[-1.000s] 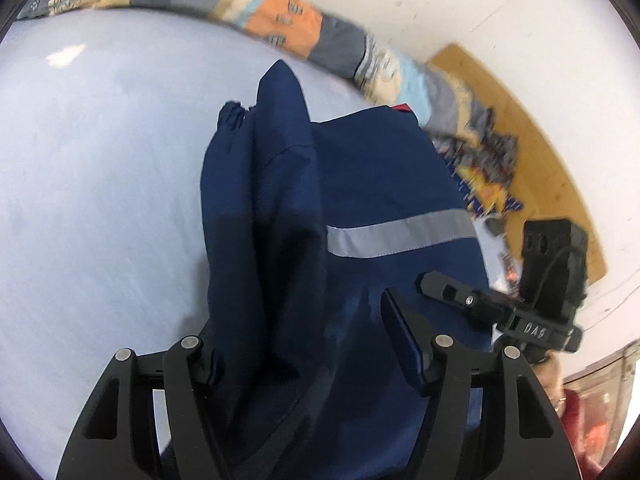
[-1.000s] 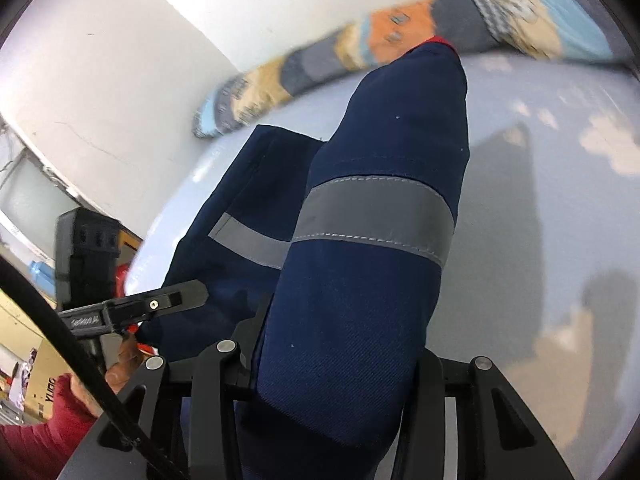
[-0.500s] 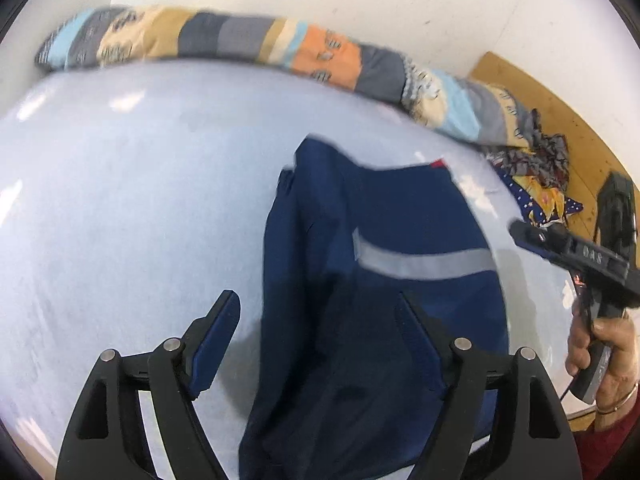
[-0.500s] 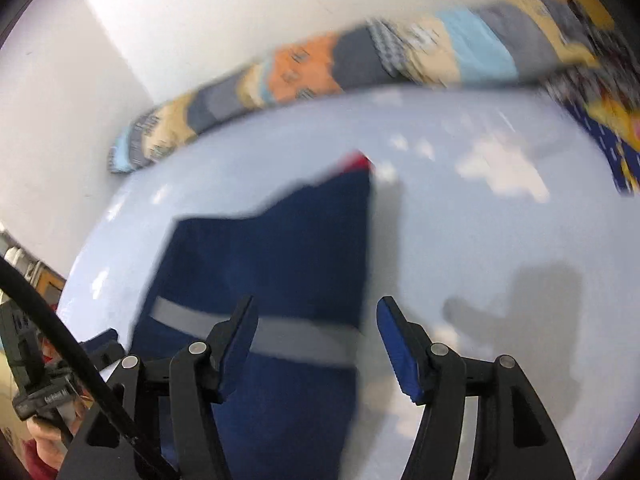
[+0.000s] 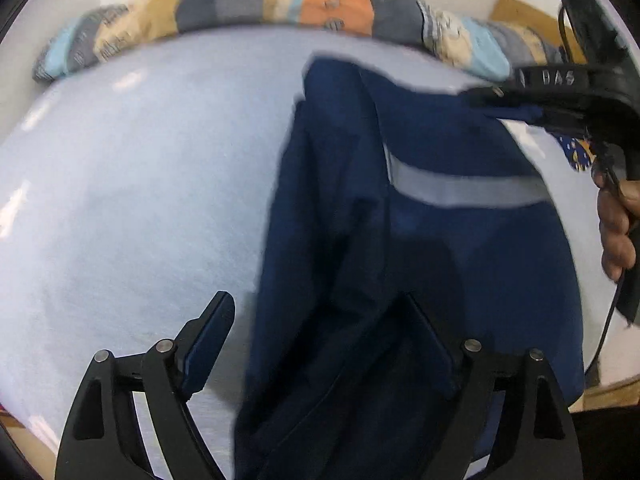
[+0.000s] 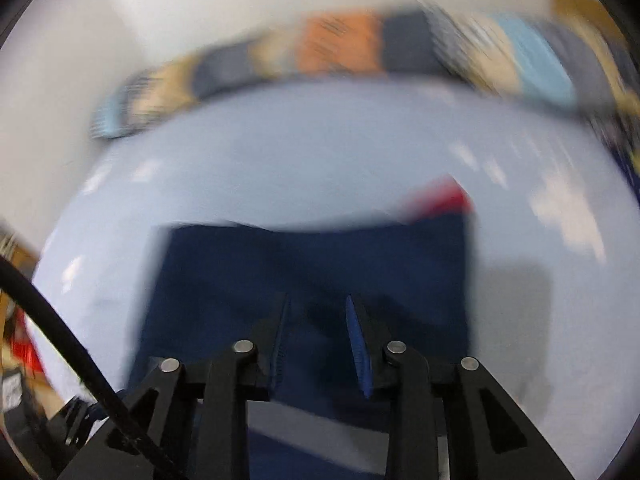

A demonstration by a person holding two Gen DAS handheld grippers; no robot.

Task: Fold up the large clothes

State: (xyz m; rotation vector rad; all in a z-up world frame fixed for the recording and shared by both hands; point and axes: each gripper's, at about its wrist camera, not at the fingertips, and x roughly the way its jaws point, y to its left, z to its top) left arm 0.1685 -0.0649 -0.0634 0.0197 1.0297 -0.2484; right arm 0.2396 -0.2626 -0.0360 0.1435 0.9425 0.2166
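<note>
Now my left gripper [image 5: 316, 332] has just opened wide; my right gripper [image 6: 318, 320] has been closing, half-shut and empty, above the soft, dark blue jacket [image 5: 420, 240].

Black grippers [image 5: 316, 340], blue pads [image 6: 358, 344]

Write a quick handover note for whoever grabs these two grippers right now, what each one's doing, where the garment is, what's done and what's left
Left gripper: open, jaws have just been opening, nothing clamped; it hangs over the near left edge of the navy garment.
Right gripper: jaws apart with no cloth pinched, have just been closing; it hovers above the garment's far part.
Garment: flat on the pale blue bed, grey stripe up, patterned blanket beyond.
Done: one fold laid down.
Left: probably another fold and smoothing.
</note>
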